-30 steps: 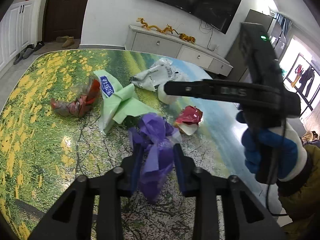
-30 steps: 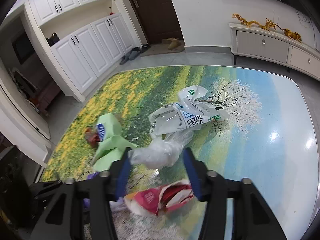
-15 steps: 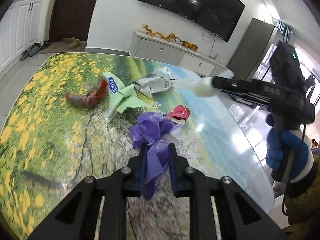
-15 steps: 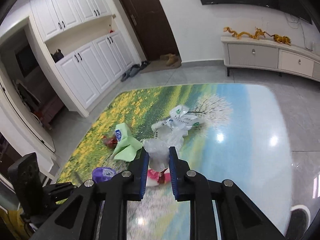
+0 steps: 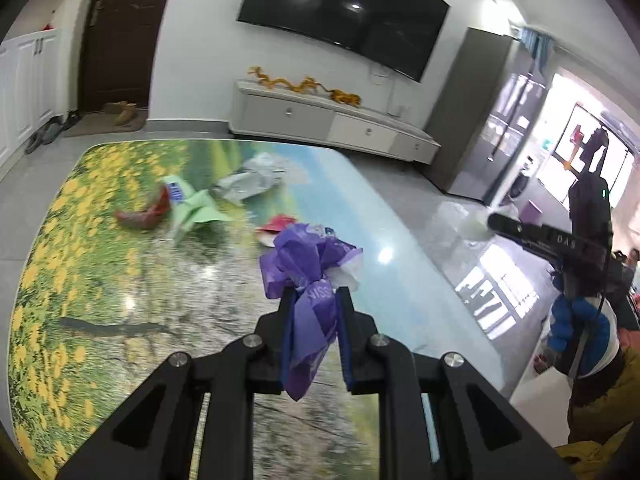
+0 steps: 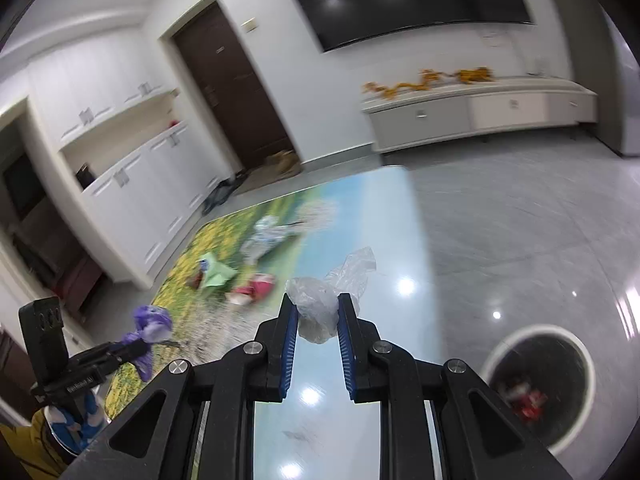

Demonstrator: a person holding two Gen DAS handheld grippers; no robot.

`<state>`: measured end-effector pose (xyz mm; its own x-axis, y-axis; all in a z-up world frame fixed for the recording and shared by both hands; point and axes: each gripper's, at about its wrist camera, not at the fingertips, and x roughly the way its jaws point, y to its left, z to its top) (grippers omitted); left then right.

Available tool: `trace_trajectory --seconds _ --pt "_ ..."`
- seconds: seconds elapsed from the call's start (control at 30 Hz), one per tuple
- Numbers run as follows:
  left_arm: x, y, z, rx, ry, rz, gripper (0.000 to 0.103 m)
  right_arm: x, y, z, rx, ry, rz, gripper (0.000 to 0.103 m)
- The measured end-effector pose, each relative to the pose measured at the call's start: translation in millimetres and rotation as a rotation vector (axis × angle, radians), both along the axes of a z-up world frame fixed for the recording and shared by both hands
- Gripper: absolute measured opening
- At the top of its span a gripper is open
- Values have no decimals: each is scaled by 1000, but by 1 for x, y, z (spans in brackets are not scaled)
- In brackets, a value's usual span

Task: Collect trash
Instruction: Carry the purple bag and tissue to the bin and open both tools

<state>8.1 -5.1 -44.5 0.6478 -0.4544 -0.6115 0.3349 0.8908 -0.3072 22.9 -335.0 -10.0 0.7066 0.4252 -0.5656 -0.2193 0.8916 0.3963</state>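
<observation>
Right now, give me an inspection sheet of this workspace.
Surface: glossy table printed with a flower landscape.
Job's things: purple bag and clear plastic bag, both held; round bin on the floor, red trash inside.
Clutter: green wrapper, red wrapper, white bag, red-white wrapper.
Grippers: left hand-held gripper and right hand-held gripper each clamped.
Cables: one by the blue glove.
Surroundings: TV, cabinets, door.

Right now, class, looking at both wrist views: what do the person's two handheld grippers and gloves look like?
Each gripper, left and right, has an angular black frame with silver bolts and blue ribbed pads lining its jaws. A boxy black camera unit sits on top, the right one showing a green light and pale lettering on its bar. A thin black cable hangs down. The blue-and-white glove meets a mustard-yellow sleeve.
</observation>
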Motion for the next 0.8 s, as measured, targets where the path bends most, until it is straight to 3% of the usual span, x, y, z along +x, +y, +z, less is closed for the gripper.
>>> trace_trajectory --seconds 0.2,0.4,0.53,0.8 --pt "-4 -59 14 17 -1 -148 18 -45 -71 -21 26 29 -161 19" --pt "16 -160 16 72 33 -340 18 -66 -130 -56 79 75 -288 19" --pt "43 -241 1 91 102 -466 18 -65 -162 -85 118 123 -360 19" --pt "91 -356 -54 117 263 -550 19 -46 -211 -145 143 246 -425 19"
